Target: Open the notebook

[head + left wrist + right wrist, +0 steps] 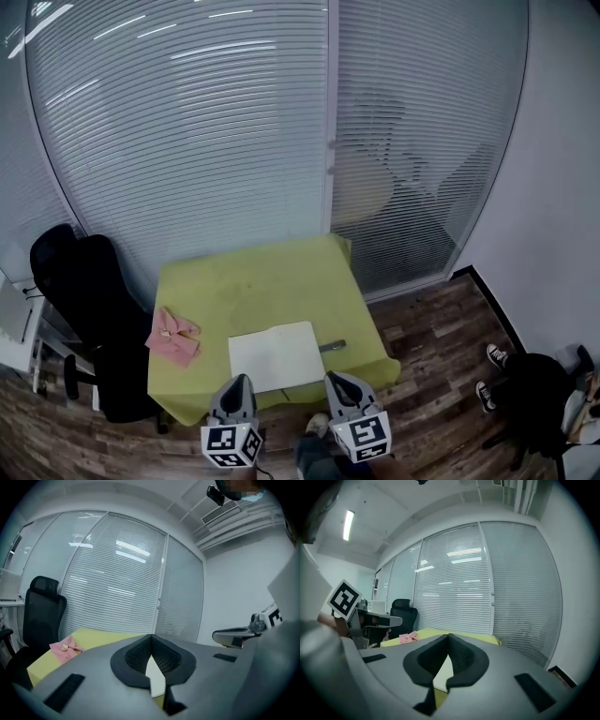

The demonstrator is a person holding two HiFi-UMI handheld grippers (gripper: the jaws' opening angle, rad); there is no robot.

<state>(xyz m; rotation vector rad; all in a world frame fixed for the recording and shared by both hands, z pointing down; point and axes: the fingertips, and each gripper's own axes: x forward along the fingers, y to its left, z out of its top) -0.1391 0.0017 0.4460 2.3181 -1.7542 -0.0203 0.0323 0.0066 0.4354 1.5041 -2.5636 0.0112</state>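
A white notebook [277, 356] lies flat on the yellow-green table [253, 281], near its front edge, with a dark pen [332, 346] at its right side. Both grippers hover in front of that edge, apart from the notebook. My left gripper [242, 380] is at the notebook's front left and my right gripper [333, 377] at its front right. In the left gripper view the jaws [151, 636] meet at the tip with nothing held; a strip of notebook [155, 674] shows below them. My right gripper [449, 634] also stands shut and empty, above the notebook [443, 674].
A pink folded cloth [173, 336] lies on the table's left part. A black office chair [89, 300] stands left of the table. Glass walls with blinds [234, 141] run behind it. A dark bag [539, 384] and a pair of shoes [492, 370] sit on the floor, right.
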